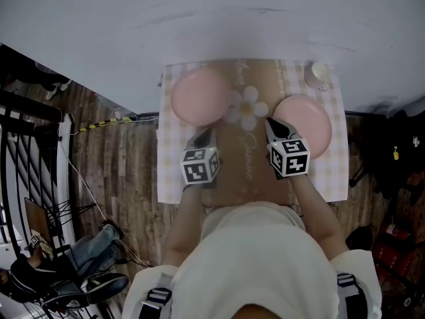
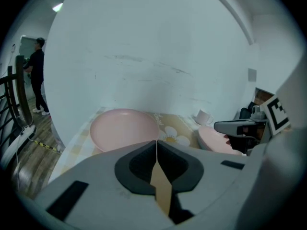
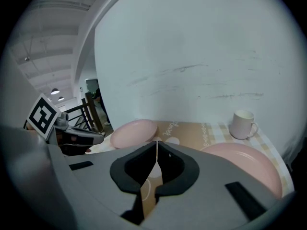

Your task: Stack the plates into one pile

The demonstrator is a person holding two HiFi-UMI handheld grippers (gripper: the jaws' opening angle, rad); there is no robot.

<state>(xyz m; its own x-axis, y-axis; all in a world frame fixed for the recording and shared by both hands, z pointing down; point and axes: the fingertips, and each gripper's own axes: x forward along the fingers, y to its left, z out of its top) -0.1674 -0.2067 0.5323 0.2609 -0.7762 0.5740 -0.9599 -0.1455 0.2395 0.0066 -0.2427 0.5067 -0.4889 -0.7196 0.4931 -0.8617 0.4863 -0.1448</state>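
we hold left claw and right claw shut, empty. pink plate at table far-left corner, second pink plate by right edge.

Desk cloth, mug and room surroundings

A checked cloth with a brown middle band is spread over the desk, which is hidden beneath it. A white daisy and cursive lettering, too blurred to be read, are printed on the band. A white mug is stood upright at the cloth's far right corner, close to the pale wall against which the far edge is set. Wooden plank flooring is seen to the left, crossed by a yellow-and-black striped strip and thin cables. A black railing is seen further left. A person in dark clothes is seen standing in the background, well apart from the desk.
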